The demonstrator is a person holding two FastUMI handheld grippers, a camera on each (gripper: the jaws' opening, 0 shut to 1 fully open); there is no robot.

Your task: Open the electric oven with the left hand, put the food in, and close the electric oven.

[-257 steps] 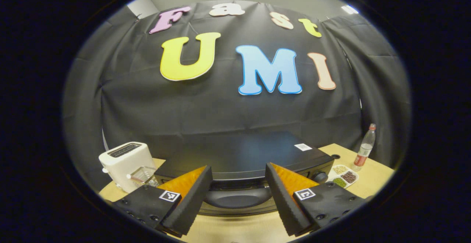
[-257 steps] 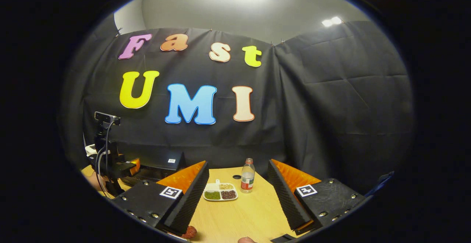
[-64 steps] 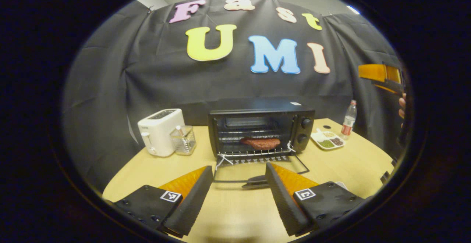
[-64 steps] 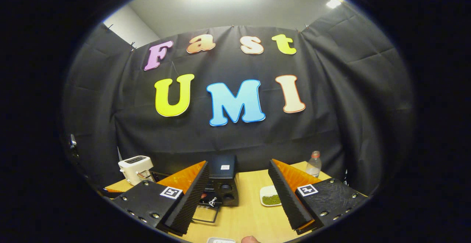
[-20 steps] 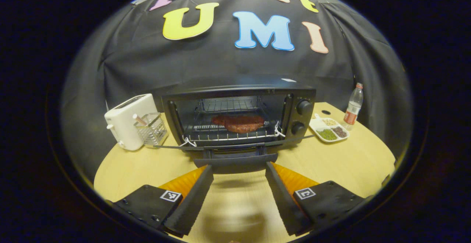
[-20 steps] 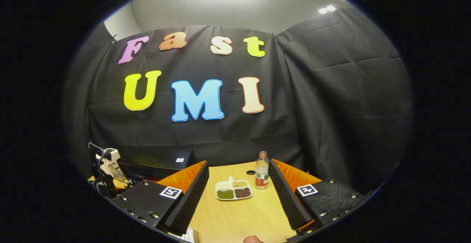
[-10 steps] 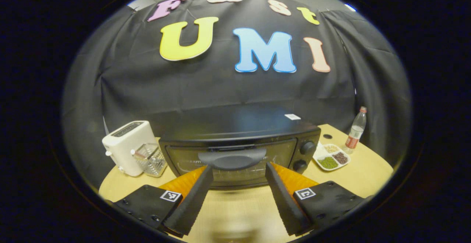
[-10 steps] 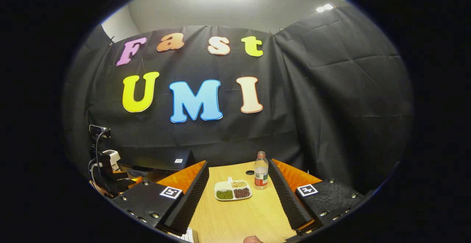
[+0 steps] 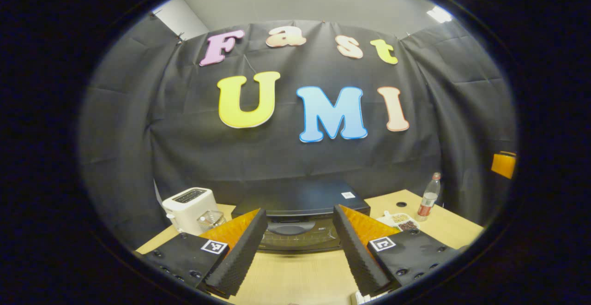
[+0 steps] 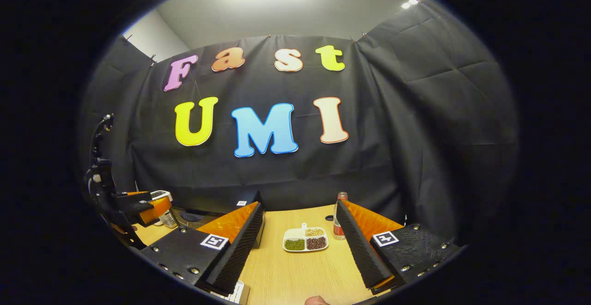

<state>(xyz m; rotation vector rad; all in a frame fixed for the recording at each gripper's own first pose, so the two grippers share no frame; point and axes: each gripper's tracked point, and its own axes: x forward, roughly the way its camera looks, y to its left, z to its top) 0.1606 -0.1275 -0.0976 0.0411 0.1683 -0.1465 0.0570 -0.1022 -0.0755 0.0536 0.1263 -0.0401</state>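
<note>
The black electric oven (image 9: 302, 239) stands at the back middle of the wooden table (image 9: 295, 279) with its door shut; the inside is hidden. My left gripper (image 9: 299, 210) is open, held back from the oven's front, its fingers framing the door handle (image 9: 288, 228) without touching it. In the right gripper view the oven (image 10: 240, 202) sits at the left with the left gripper (image 10: 147, 204) in front of it. My right gripper (image 10: 298, 204) is open and holds nothing, over the table to the right of the oven.
A white toaster (image 9: 187, 206) and a glass container (image 9: 210, 219) stand left of the oven. Right of it lie a divided tray of beans (image 10: 305, 240) and a plastic bottle (image 9: 427, 196). A white object (image 10: 235, 293) lies at the table's near edge.
The oven door, open a second ago with the meat on the rack, has swung up shut. My left gripper has drawn back and tilted up. The right gripper shifted slightly.
</note>
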